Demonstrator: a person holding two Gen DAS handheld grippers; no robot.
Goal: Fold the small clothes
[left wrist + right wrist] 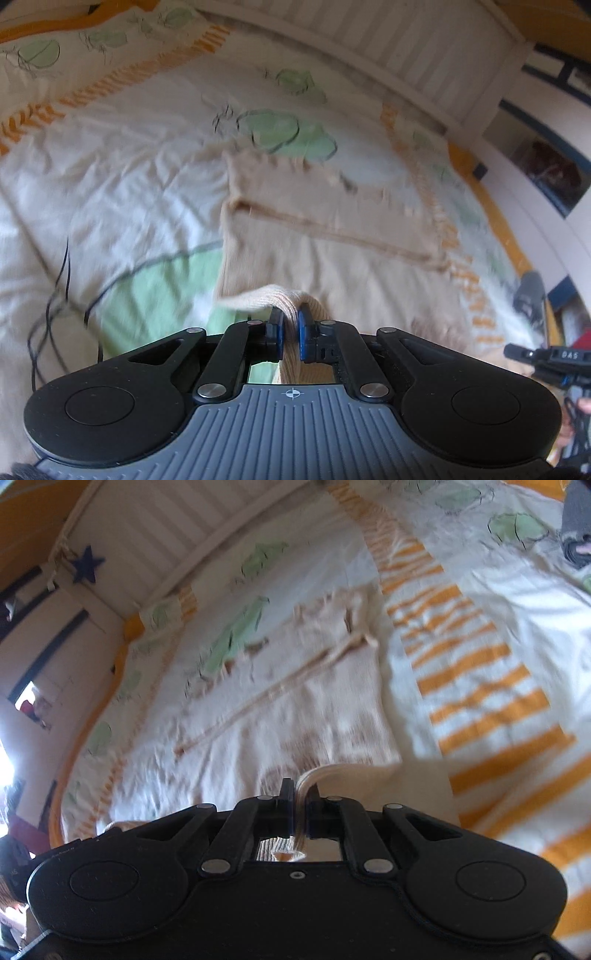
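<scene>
a beige knitted garment [332, 236] lies spread on the bed cover [110, 177], its far part flat and its near edge lifted off the cloth. a darker seam runs slantwise across it, and the far end looks ragged with small ties or frills, though the blur hides what they are. in the right wrist view the same garment [295, 709] looks paler, with that seam crossing from lower left to upper right.

the left gripper [291, 334] has its blue-padded fingers [303, 332] pressed together on a bunched fold of the ribbed near edge, which rises in a hump just above the tips. the right gripper [302, 808] pinches another part of the near edge, a thin band of knit squeezed between its black fingers [286, 805]. in the left wrist view the right gripper shows at the far right edge, well apart from the left one.

the cover under the garment is white with green leaf shapes outlined in black and bands of orange stripes [480, 701]. beyond it stands a white slatted headboard [424, 55]. a dark blue star [86, 568] hangs on the bedpost. a thin black cable [62, 280] trails over the cover on the left.
</scene>
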